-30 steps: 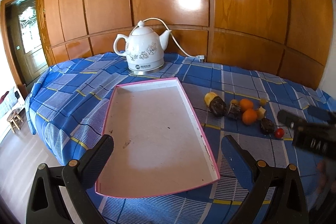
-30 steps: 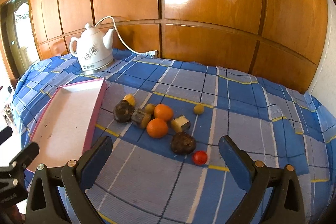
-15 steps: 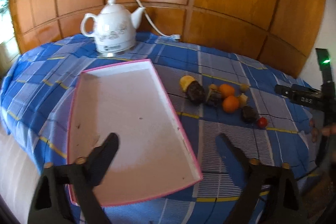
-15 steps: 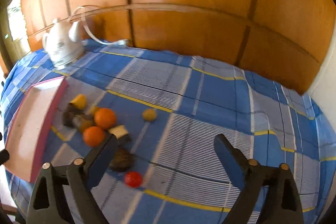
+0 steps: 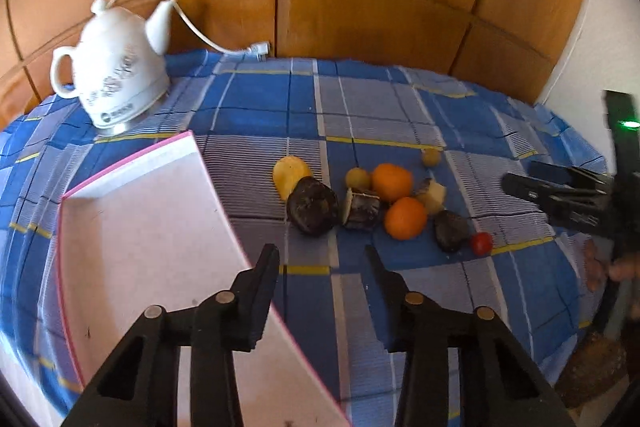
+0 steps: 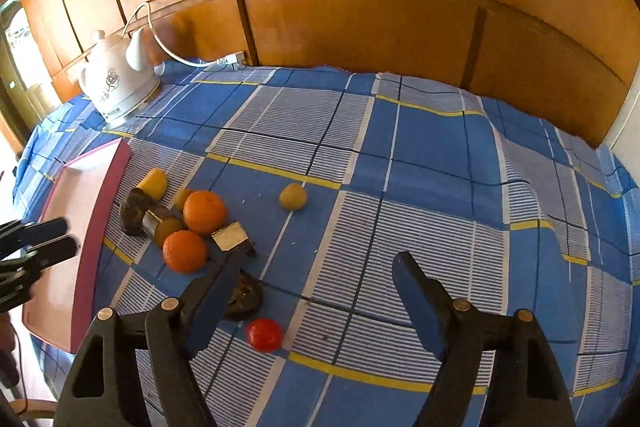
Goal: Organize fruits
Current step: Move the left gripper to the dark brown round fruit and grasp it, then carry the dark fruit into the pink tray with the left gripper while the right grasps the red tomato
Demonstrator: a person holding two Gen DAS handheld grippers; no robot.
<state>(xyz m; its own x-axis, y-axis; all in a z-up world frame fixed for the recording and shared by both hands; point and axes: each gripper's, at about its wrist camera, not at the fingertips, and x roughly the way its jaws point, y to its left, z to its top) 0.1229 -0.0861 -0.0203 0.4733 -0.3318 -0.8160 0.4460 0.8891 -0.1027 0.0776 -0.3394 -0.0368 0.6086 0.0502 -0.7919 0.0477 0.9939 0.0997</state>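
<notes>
Loose fruits lie on the blue checked cloth of the desk (image 6: 432,147), beside the pink-rimmed white tray (image 5: 132,227).
We see two round oranges (image 6: 204,211), a small red tomato (image 6: 264,334) and dark pieces close together. Left gripper (image 5: 320,259) and right gripper (image 6: 316,275): jaws have been closing, still apart, holding nothing.

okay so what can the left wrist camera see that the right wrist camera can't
Only the left wrist view shows the right gripper from outside, with fingers of the person's hand behind it, and the left gripper's own jaws, empty, which have just been closing.

Only the right wrist view shows the left gripper from outside and a window at far left.

Both show the white kettle, the pink-edged tray, the two oranges and the small red tomato.
</notes>
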